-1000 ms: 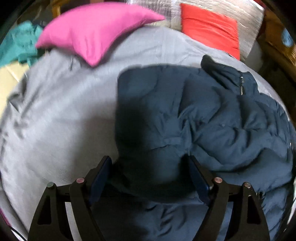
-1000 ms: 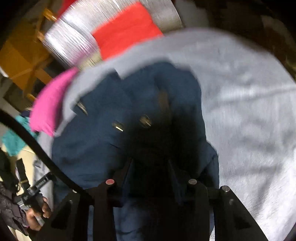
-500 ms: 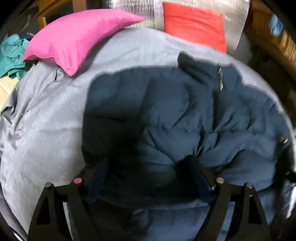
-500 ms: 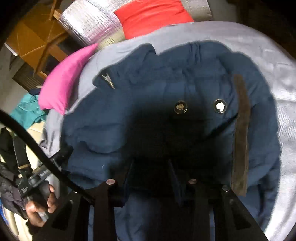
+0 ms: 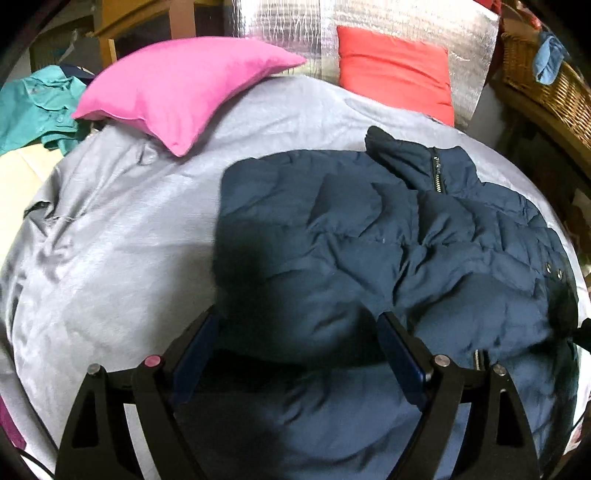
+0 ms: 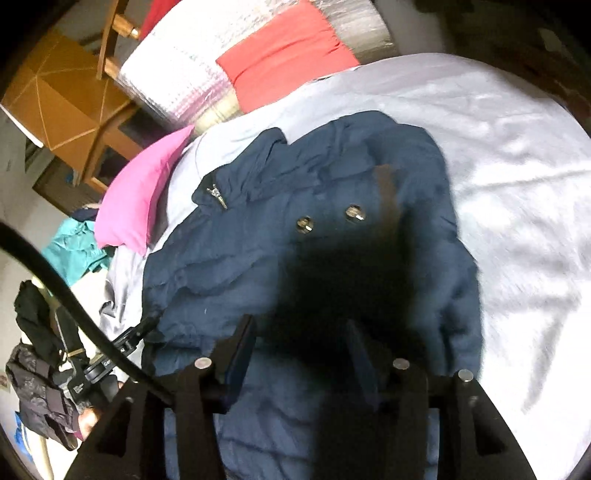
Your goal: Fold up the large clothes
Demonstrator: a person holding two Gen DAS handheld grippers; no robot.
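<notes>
From the left wrist view, a crumpled teal garment (image 5: pixel 35 107) lies at the far left edge, off the bed. Next comes a smooth magenta pillow (image 5: pixel 177 88), pointed at its corners, resting on the grey bed sheet (image 5: pixel 110 236), which is satiny and rumpled into soft creases. Behind it stands a panel of shiny silver foil-like material (image 5: pixel 369 18), with a flat red cushion (image 5: pixel 395 70) leaning against it. Rightward, the navy padded jacket (image 5: pixel 369 236) lies spread over the bed's right half, puffy and quilted, its stand-up collar with a metal zipper (image 5: pixel 437 173) toward the cushion and two small snaps (image 5: pixel 554 267) near the right hem. A woven wicker basket (image 5: pixel 546 74) sits at the far right.

The left gripper (image 5: pixel 295 347) has its blue-padded fingers (image 5: pixel 194 354) spread wide, a bulge of jacket fabric lying between them without being pinched.

In the right wrist view, the same jacket (image 6: pixel 258 236) fills the middle, showing two round metal buttons (image 6: pixel 354 213) and a brown strip (image 6: pixel 388 199). The right gripper (image 6: pixel 299 347) hangs over a dark shadowed fold; its fingers (image 6: pixel 240 350) stand apart, and whether fabric is caught between them cannot be told. White-grey sheet (image 6: pixel 517 184) stretches away to the right.
</notes>
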